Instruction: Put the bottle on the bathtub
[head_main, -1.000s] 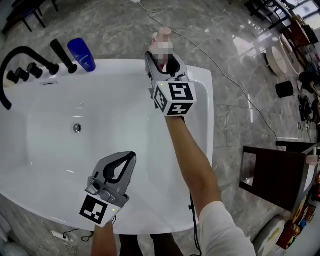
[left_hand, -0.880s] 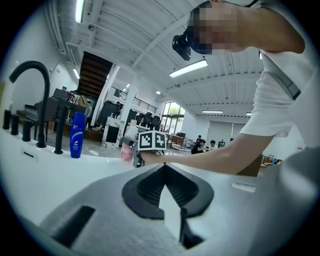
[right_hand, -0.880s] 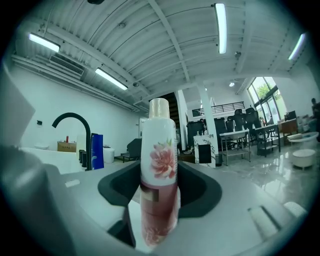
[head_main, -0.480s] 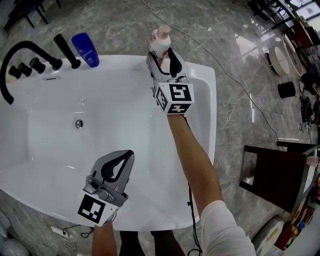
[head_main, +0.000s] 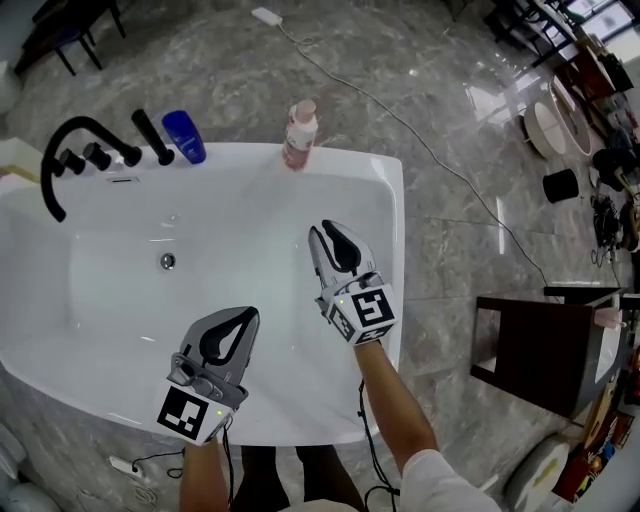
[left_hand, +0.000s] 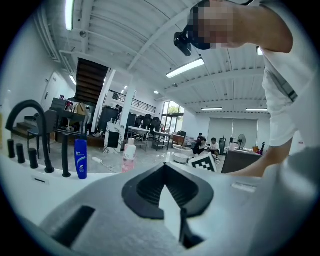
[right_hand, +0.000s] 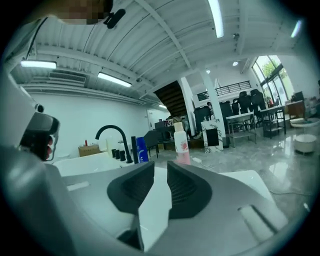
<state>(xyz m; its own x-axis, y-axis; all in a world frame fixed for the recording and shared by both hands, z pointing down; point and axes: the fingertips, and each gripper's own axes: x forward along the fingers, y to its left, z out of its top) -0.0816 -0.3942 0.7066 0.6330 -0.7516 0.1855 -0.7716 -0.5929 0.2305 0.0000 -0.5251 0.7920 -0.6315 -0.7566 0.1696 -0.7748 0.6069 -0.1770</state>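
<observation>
The pink bottle (head_main: 299, 135) stands upright on the far rim of the bathtub (head_main: 391, 210), towards its right corner, with nothing touching it. The right claw (head_main: 331, 232) hangs over the tub's right side, well apart from the bottle. Its jaws have just been closing and now stand a narrow gap apart with nothing between them. The left claw (head_main: 254, 313) hovers over the near rim, its jaw tips together and empty. A blue bottle (head_main: 185, 137) stands beside the black faucet (head_main: 72, 140) at the far left corner.
</observation>
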